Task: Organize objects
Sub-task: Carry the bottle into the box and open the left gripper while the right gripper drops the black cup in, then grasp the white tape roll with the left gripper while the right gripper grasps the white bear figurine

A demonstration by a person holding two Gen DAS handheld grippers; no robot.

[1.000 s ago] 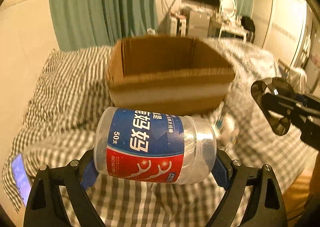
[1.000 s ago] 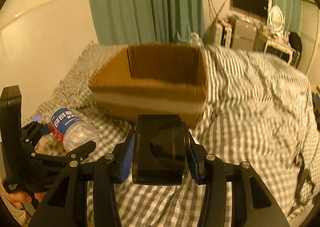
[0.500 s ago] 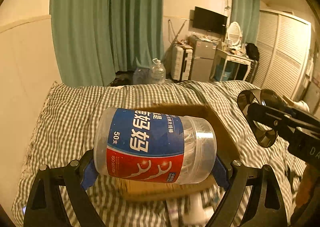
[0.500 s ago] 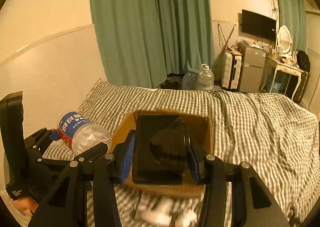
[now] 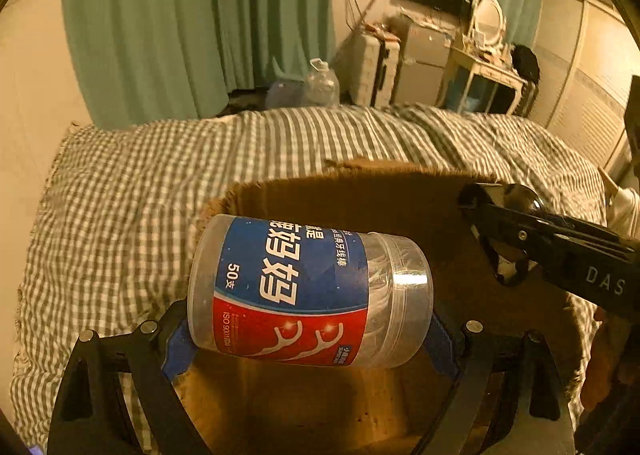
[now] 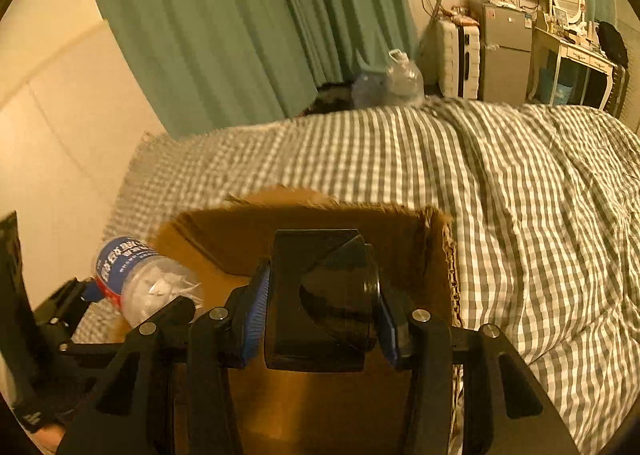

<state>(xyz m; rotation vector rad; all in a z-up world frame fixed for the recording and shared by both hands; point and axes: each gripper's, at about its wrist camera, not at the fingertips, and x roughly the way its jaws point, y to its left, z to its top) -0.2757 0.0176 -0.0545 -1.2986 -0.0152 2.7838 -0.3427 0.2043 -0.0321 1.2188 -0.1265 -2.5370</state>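
Observation:
A clear plastic jar of floss picks (image 5: 308,287) with a blue and red label lies sideways between the blue pads of my left gripper (image 5: 310,335), which is shut on its two ends. My right gripper (image 6: 320,319) is shut on a black boxy case (image 6: 320,295) with a rounded glossy front. Both hang over the open brown cardboard box (image 6: 240,231), whose far wall (image 5: 400,207) and floor show beneath them. In the left wrist view the right gripper (image 5: 500,231) and its case reach in from the right. The jar (image 6: 148,279) shows at the left of the right wrist view.
The box rests on a bed with a green and white checked cover (image 6: 520,195). A cream wall runs along the left, with green curtains (image 6: 240,35) behind. Big water jugs (image 6: 400,83), a suitcase, a fridge and a desk stand beyond the bed's far edge.
Both grippers have travelled forward with their loads. The box, earlier ahead of them on the bed, now lies right beneath them. Neither grip has changed.

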